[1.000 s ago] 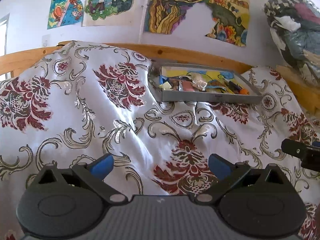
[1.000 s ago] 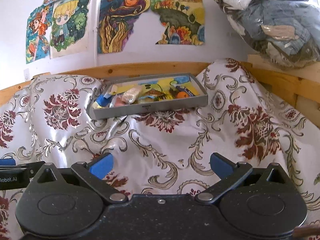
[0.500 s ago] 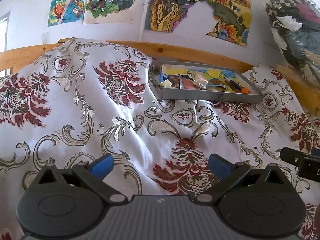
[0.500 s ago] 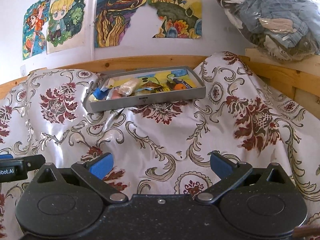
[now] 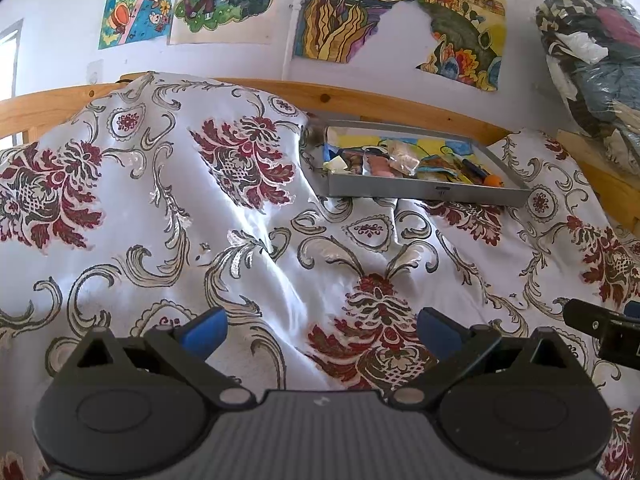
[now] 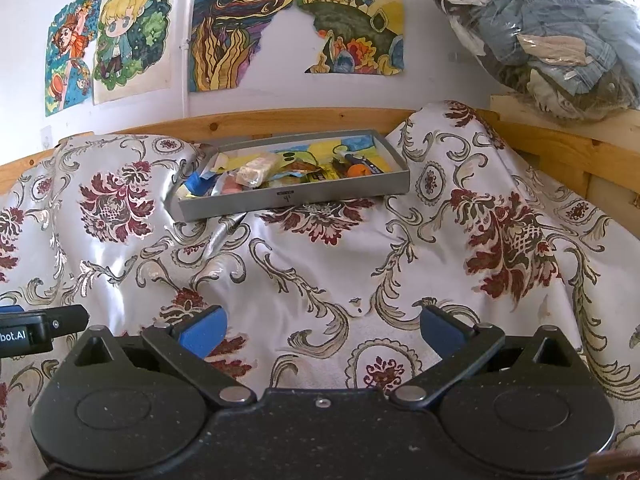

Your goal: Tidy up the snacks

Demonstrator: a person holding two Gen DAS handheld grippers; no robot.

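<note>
A shallow grey tray [image 5: 424, 193] [image 6: 292, 197] rests at the back of the cloth-covered surface, holding several wrapped snacks [image 5: 400, 162] [image 6: 256, 170] and a small orange piece [image 6: 357, 170]. My left gripper [image 5: 320, 328] hovers low over the cloth, well short of the tray, open with nothing between its blue-padded fingers. My right gripper [image 6: 320, 326] is likewise open and empty, near the front. Each gripper's tip shows at the edge of the other's view.
A white cloth with red floral patterns [image 5: 240, 240] [image 6: 500, 232] drapes the surface in folds. A wooden rail [image 6: 280, 118] runs behind it. Colourful drawings [image 6: 240, 32] hang on the wall. A plastic bag of clothes [image 6: 552, 28] sits at the back right.
Both views have tilted and drifted slightly; in the right wrist view the tray sits a little lower and closer. Both grippers stay open and empty.
</note>
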